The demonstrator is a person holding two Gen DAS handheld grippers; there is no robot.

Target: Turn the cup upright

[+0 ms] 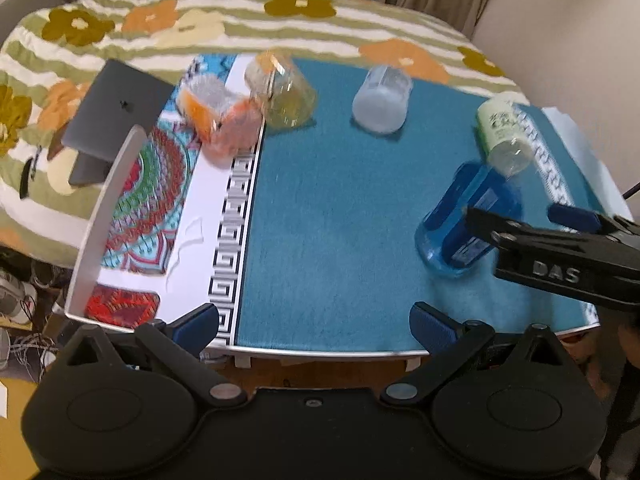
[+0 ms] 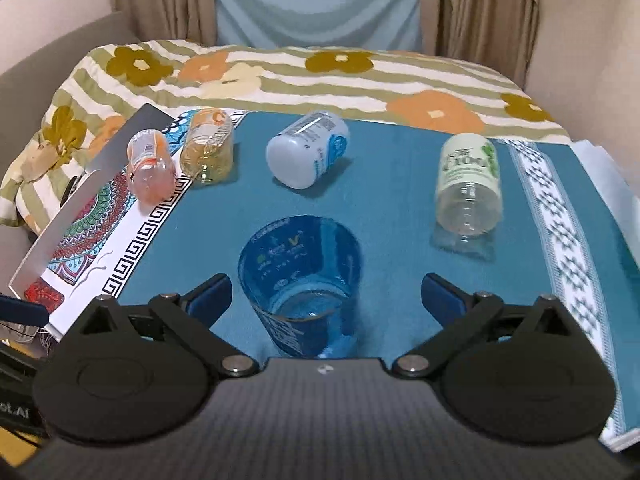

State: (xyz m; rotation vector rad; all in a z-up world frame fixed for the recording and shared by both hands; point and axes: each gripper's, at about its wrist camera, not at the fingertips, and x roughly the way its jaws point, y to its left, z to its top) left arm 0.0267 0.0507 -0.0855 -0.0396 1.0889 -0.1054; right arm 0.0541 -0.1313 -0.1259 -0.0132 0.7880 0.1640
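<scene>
A clear blue cup (image 2: 302,280) lies on its side on the teal cloth (image 2: 392,200), between the open fingers of my right gripper (image 2: 326,294), which do not touch it. In the left wrist view the blue cup (image 1: 464,220) lies at the right with the right gripper (image 1: 532,220) around it. My left gripper (image 1: 314,326) is open and empty above the table's near edge. Other cups lie on their sides: orange (image 2: 150,168), yellow (image 2: 208,148), white-blue (image 2: 308,150) and green-white (image 2: 468,184).
A patterned mat (image 1: 136,208) and a raised white board edge (image 1: 104,216) stand at the table's left. A grey laptop (image 1: 116,108) lies on the flowered blanket (image 1: 320,28) behind. Cables and shoes (image 1: 16,292) lie on the floor at left.
</scene>
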